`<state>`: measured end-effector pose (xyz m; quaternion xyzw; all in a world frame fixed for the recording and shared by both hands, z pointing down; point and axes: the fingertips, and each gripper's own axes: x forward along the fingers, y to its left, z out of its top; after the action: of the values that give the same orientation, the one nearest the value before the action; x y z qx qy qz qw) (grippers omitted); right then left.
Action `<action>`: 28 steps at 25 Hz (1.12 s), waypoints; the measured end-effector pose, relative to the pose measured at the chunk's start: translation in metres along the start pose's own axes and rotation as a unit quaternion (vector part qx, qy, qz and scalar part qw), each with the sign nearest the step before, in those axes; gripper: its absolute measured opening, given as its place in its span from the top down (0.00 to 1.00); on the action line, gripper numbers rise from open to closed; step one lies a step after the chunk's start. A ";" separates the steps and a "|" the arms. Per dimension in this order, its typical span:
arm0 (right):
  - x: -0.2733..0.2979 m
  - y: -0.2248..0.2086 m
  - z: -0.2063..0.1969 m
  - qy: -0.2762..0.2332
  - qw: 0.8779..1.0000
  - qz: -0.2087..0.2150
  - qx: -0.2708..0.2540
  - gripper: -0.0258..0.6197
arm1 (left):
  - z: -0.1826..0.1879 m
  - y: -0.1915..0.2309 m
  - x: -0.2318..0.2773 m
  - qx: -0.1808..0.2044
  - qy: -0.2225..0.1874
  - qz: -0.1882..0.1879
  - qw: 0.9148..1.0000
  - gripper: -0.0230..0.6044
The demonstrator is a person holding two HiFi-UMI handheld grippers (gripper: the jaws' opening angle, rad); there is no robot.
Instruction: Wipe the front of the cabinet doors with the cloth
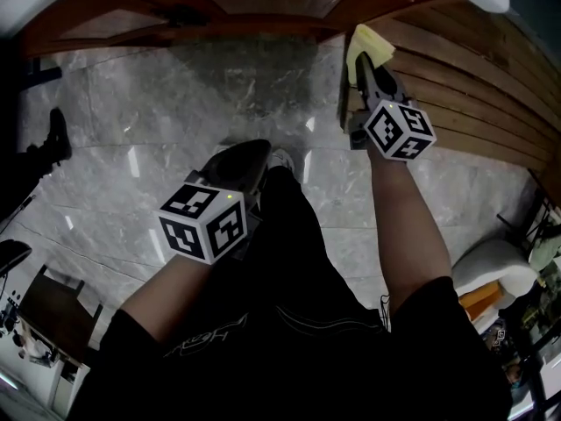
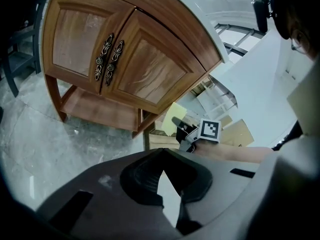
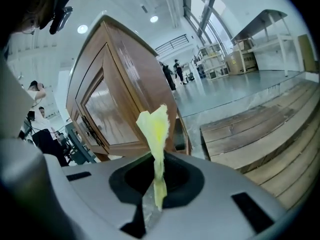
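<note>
The wooden cabinet (image 2: 125, 59) stands on legs, its two doors shut and a pair of ornate metal handles (image 2: 107, 58) at the middle. In the head view its white-topped edge (image 1: 237, 11) runs along the top. My right gripper (image 1: 366, 67) is shut on a yellow cloth (image 1: 368, 44), held up beside the cabinet's right front corner and apart from the doors. In the right gripper view the cloth (image 3: 156, 134) sticks up from the jaws (image 3: 157, 179), with the cabinet's side (image 3: 130, 99) behind. My left gripper (image 1: 248, 154) hangs low over the floor, shut and holding nothing (image 2: 163, 173).
Grey marble floor (image 1: 175, 103) lies in front of the cabinet. Stacked wooden planks (image 1: 478, 73) sit to the right. The cabinet has a low shelf (image 2: 95, 106) between its legs. People (image 3: 172, 71) stand far off in the hall. Clutter (image 1: 500, 274) lies at the lower right.
</note>
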<state>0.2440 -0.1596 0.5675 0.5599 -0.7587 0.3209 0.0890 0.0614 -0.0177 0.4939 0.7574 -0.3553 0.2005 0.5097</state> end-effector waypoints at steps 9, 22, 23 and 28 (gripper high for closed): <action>-0.074 0.052 0.021 0.019 0.991 0.130 0.037 0.90 | 0.001 -0.014 -0.011 0.047 -0.021 -0.015 0.999 0.95; -0.248 0.231 0.050 0.093 0.961 0.247 -0.084 0.90 | 0.008 -0.069 -0.168 0.175 -0.143 -0.062 0.972 0.95; -0.266 0.249 0.048 0.093 0.958 0.251 -0.098 0.90 | 0.000 -0.079 -0.187 0.178 -0.149 -0.071 0.970 0.95; -0.362 0.339 0.045 0.078 0.946 0.286 -0.131 0.90 | -0.031 -0.128 -0.286 0.184 -0.172 -0.124 0.960 0.95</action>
<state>0.0765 0.1580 0.2225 0.2764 -0.9130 0.2728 0.1249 -0.0328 0.1350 0.2354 0.8995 -0.2979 0.0645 0.3132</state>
